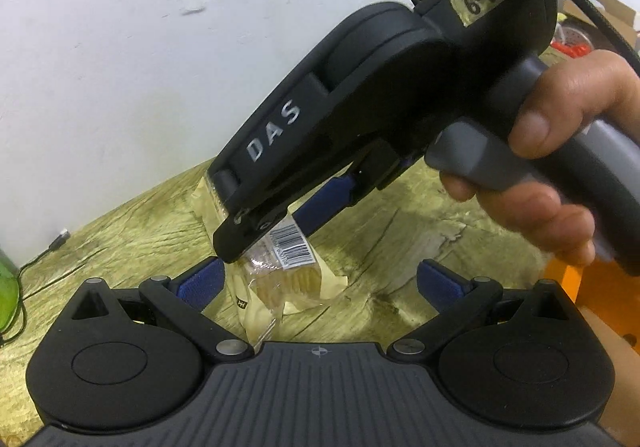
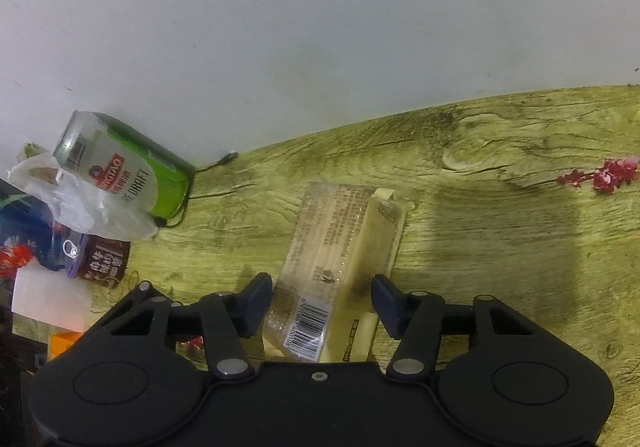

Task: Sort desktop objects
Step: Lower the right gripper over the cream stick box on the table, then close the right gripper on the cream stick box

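Note:
A clear snack packet (image 2: 332, 239) with cream-coloured contents and a barcode label lies on the wood-grain table (image 2: 480, 167). In the right wrist view my right gripper (image 2: 322, 303) straddles its near end, and both blue pads rest against its sides. The left wrist view shows the same packet (image 1: 296, 279) under the right gripper (image 1: 264, 235), which comes down from the upper right with a hand (image 1: 560, 167) on its handle. My left gripper (image 1: 320, 283) stands wide open just in front of the packet. Its left pad is close to the wrapper, its right pad well apart from it.
A green beer can (image 2: 120, 167) lies against the white wall at the left, with a white plastic bag (image 2: 80, 203), a brown can (image 2: 104, 261) and a blue pack (image 2: 24, 231) beside it. A black cable (image 1: 40, 259) runs along the wall. A red flower sprig (image 2: 600, 175) lies far right.

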